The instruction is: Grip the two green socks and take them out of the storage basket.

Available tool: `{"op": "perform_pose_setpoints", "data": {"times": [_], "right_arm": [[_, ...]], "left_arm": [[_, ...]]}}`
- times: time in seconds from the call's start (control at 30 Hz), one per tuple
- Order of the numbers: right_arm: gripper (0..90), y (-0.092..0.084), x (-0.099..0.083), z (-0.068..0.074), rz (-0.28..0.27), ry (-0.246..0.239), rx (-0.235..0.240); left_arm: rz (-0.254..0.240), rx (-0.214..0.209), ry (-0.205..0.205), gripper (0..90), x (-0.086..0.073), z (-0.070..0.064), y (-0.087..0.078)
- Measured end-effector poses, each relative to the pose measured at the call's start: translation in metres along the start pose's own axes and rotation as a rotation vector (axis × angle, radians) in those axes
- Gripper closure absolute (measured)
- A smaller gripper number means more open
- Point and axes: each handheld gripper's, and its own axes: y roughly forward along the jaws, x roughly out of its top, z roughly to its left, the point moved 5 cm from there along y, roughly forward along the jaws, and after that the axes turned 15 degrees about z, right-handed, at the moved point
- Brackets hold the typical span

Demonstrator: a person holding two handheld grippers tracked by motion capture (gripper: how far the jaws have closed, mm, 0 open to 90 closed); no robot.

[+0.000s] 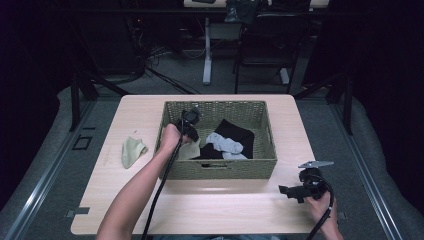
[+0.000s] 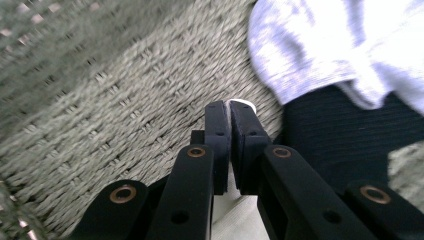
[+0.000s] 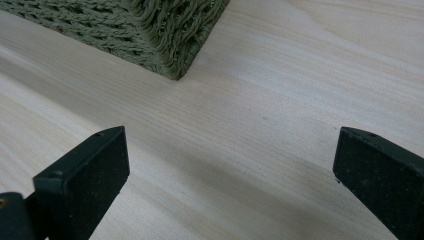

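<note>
Left gripper (image 1: 192, 131) is down inside the woven basket (image 1: 220, 169), at about the 9 o'clock side of its floor. In the left gripper view its jaws are pinched together on a thin pale fold of cloth (image 2: 241, 105), which looks like the edge of the cream sock (image 1: 190, 150) lying under it. At roughly 2 o'clock from the jaw tips sits a light grey sock (image 2: 340, 45) on top of a black sock (image 2: 345, 135).

Right gripper (image 1: 287, 190) rests on the wooden table (image 1: 225, 205) at around 4 o'clock from the basket, jaws spread wide with nothing between them. Another cream sock (image 1: 132, 151) lies on the table at 9 o'clock of the basket.
</note>
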Motion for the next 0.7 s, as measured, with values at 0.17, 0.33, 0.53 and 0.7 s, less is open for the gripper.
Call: {"op": "perform_pose_setpoints", "data": {"times": [0.17,0.33,0.53,0.7], "right_arm": [[0.8,0.000,0.000,0.000,0.003,0.000,0.003],[0.8,0.001,0.000,-0.001,0.004,0.004,-0.003],[0.8,0.001,0.000,-0.001,0.007,0.002,0.003],[0.8,0.001,0.000,-0.001,0.004,0.006,-0.004]], "left_arm": [[-0.077,0.013,0.022,87.3,-0.005,-0.001,-0.025],[-0.147,0.033,0.041,87.3,-0.011,-0.002,-0.051],[-0.213,0.049,0.058,87.4,-0.015,-0.005,-0.081],[-0.232,0.061,0.081,87.5,-0.017,-0.010,-0.098]]}}
